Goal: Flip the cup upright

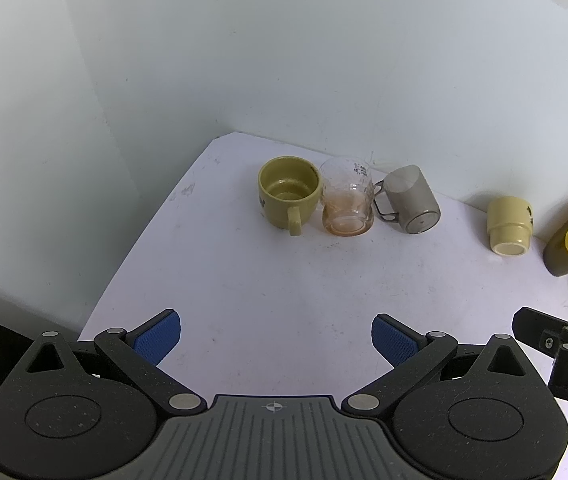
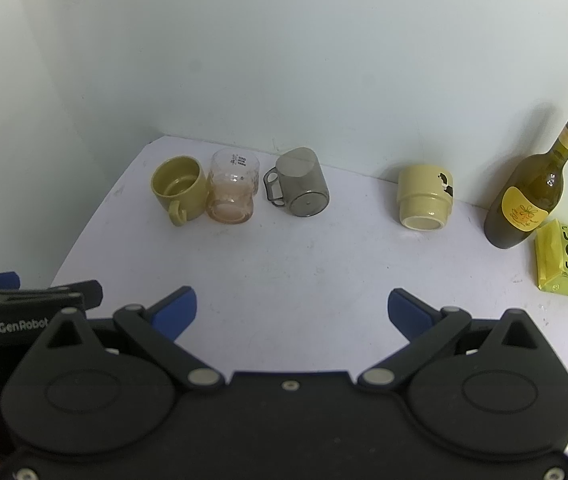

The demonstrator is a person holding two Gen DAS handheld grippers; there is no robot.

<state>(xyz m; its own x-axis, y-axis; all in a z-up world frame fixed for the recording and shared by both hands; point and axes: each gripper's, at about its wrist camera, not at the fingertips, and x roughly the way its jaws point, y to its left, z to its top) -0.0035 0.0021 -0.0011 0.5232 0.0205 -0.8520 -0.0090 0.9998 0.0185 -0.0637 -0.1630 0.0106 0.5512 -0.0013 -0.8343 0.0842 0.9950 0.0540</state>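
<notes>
Ahead of both hand-held grippers spreads a white counter [image 2: 304, 264], scuffed with faint grey marks, its far edge meeting a plain pale wall [image 2: 284, 60] that turns a corner at the far left. Far to the right of the right hand-held gripper [image 2: 292, 312] stands a green wine bottle [image 2: 532, 196] with a yellow label, upright against the wall, and just beside it nearer the edge lies a yellow packet [image 2: 564, 260] with dark lettering. Straight ahead and slightly right of that gripper, a cream cup [image 2: 424, 196] sits upside down, base upward, well apart from the rest. Ahead and to the left stands a row of three: a grey translucent mug [image 2: 302, 184] upside down and tilted, handle to the left; a clear glass [image 2: 234, 188] with an orange tint, upright, touching an olive mug [image 2: 180, 188], also upright, handle toward the camera. Nothing lies between either gripper and the cups. The right gripper's blue pads [image 2: 178, 312] are spread wide with nothing between them; the left hand-held gripper [image 1: 276, 340] is likewise spread wide and holds nothing, the olive mug straight ahead of it.
</notes>
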